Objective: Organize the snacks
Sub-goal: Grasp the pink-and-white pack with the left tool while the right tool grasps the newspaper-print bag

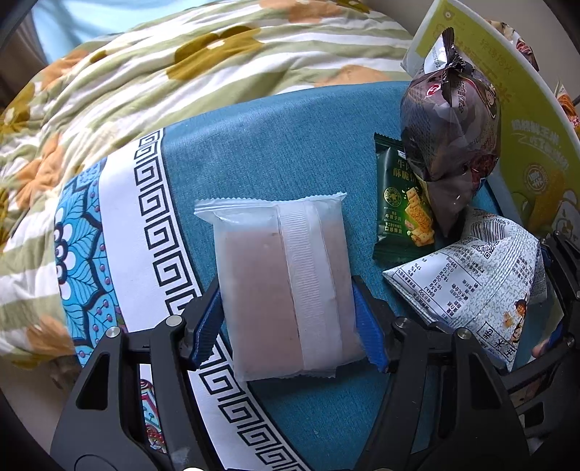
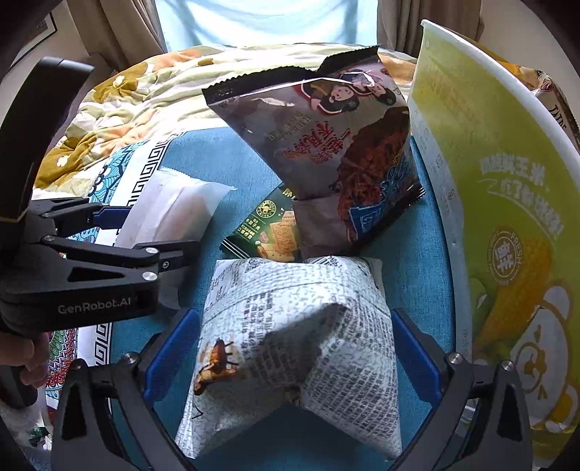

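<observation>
Teal woven cloth (image 1: 290,152) with a white and black Greek-key border (image 1: 152,224) is spread as the work surface; it serves as the landmark for what follows. Beyond its far edge a quilt (image 1: 145,72) printed with green stripes and orange and olive flowers is seen, and behind that, in the right wrist view, curtains (image 2: 119,32) beside a pale bright window.

At the cloth's right edge a tall yellow-green carton (image 2: 507,181) with a white rim is stood, printed with corn and a cartoon bear. Its contents cannot be made out; packets are glimpsed behind it.

On the cloth's near centre a frosted white packet (image 1: 290,286) with a pinkish bar inside is laid flat. It is clamped between the blue pads of the left gripper (image 1: 288,326), both pads pressed to its long sides.

Toward the cloth's right side a dark green cracker packet (image 1: 398,210) is laid flat. A dark brown snack bag (image 2: 337,152) is propped over it, leaning toward the carton. Nearer, a newsprint-patterned bag (image 2: 290,340) is placed on the cloth, touching the green packet. The right gripper (image 2: 293,355) is set around this bag with jaws apart, a gap visible at each pad.
</observation>
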Demonstrator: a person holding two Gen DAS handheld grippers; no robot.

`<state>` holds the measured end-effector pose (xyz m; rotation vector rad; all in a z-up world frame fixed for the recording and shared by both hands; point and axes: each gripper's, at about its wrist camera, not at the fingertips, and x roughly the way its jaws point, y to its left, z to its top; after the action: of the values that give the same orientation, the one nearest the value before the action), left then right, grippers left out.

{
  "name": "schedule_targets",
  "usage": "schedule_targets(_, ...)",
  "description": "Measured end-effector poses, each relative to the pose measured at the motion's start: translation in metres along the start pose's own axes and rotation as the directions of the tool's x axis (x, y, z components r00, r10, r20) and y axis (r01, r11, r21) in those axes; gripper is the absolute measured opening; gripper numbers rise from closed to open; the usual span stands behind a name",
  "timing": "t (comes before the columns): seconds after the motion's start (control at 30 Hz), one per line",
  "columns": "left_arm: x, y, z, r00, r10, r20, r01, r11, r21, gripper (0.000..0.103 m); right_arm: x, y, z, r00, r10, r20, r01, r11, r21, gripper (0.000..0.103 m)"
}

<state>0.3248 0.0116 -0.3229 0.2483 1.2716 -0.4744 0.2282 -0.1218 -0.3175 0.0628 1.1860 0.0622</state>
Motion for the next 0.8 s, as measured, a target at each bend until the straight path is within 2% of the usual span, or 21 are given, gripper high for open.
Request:
schedule_targets(0.07,-0.001,0.002,-0.004,1.000,0.005,0.001,-0.005,1.000,-0.010,0.062,0.000,0.001,0.000,1.000,-0.002,0.002,0.002,1.000,-0.006,0.101)
schedule_targets(0.33,-0.010,0.010,-0.023,1.000,0.008,-0.001,-0.008,0.997,-0.078,0.061,-0.007,0.001,-0.004,1.000,0.010,0.002,-0.010,0.999,-0.036,0.077)
schedule_targets(0.53,-0.031,0.011,-0.039,1.000,0.006,0.012,-0.004,0.991,-0.131,0.061,-0.024,0.003,-0.011,0.999,0.026,0.030,-0.024,0.998,-0.053,0.075)
schedule_targets(0.8,-0.097,-0.012,-0.040,0.995,0.043,0.089,-0.028,0.985,-0.169,0.061,-0.082,0.001,-0.013,0.988,0.084,0.128,-0.074,0.994,-0.084,0.075)
